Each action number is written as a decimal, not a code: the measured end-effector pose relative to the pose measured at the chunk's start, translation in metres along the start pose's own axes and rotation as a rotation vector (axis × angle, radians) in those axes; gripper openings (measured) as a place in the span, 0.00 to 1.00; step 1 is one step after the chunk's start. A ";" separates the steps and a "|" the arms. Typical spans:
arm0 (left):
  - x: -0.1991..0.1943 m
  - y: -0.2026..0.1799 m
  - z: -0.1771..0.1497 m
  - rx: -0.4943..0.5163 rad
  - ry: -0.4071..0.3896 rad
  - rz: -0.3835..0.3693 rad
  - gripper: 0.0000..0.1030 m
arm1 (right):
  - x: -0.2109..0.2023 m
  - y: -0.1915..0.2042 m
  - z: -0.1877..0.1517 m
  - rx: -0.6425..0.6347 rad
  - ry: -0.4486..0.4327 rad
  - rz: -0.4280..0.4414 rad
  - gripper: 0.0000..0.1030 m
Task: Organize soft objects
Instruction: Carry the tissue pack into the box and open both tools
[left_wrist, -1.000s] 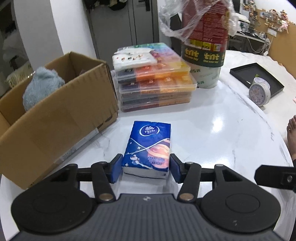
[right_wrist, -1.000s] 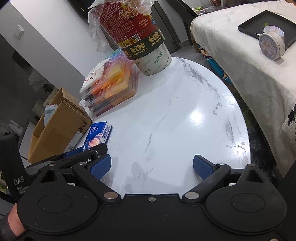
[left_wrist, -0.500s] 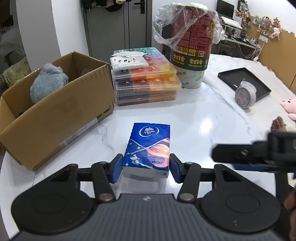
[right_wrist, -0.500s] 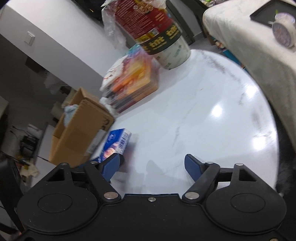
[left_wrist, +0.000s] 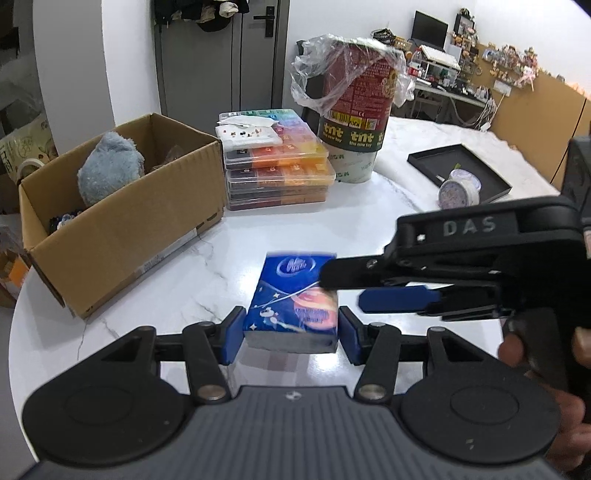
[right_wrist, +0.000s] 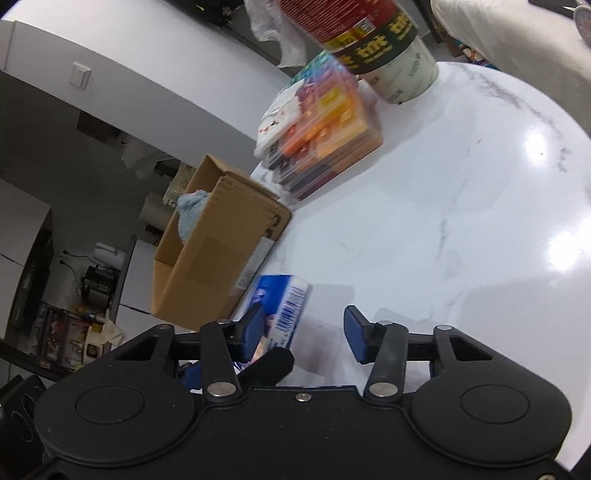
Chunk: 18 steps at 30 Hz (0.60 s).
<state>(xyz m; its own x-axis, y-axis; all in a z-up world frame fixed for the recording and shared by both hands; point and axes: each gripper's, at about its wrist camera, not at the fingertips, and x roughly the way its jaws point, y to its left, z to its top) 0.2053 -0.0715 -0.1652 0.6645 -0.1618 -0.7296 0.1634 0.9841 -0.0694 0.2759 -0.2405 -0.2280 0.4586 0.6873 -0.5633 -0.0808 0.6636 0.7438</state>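
Blue and shiny, the tissue pack sits between the two blue pads of my left gripper. The pads squeeze its sides, so my left gripper is holding it tight. The pack looks a little blurry. I cannot tell if it touches the white marble table or hangs just over it. It is near the table's front edge.

My right gripper comes in from the right side. Its black arm crosses in front of the pack's far right corner in the left view. In the right view, my right gripper has its pads wide apart with nothing between them. The tissue pack shows its white end with a barcode there, just beside the left pad. The left view does not show that barcode.

The cardboard box stands at the table's left edge. A fluffy blue-grey toy sits inside it. The left view shows most of the toy. The right view shows only a bit of it over the box wall.

Behind the pack, at the table's back edge, is a stack of clear boxes with bright colours inside. A red tub with a plastic bag over it stands just beside them. A black tray lies on a white cloth, past the table's right edge.
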 end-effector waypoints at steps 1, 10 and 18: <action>-0.002 0.001 0.000 -0.004 -0.002 -0.004 0.50 | 0.001 0.002 -0.001 -0.002 0.006 0.006 0.39; -0.014 0.021 0.006 -0.052 -0.030 -0.004 0.49 | 0.010 0.035 -0.003 -0.054 0.016 0.018 0.29; -0.033 0.044 0.025 -0.102 -0.100 0.005 0.49 | 0.014 0.078 0.012 -0.127 0.003 0.023 0.28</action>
<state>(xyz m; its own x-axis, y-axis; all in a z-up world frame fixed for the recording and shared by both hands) 0.2086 -0.0249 -0.1268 0.7355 -0.1586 -0.6588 0.0886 0.9864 -0.1386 0.2865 -0.1824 -0.1736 0.4528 0.7035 -0.5478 -0.2024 0.6794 0.7052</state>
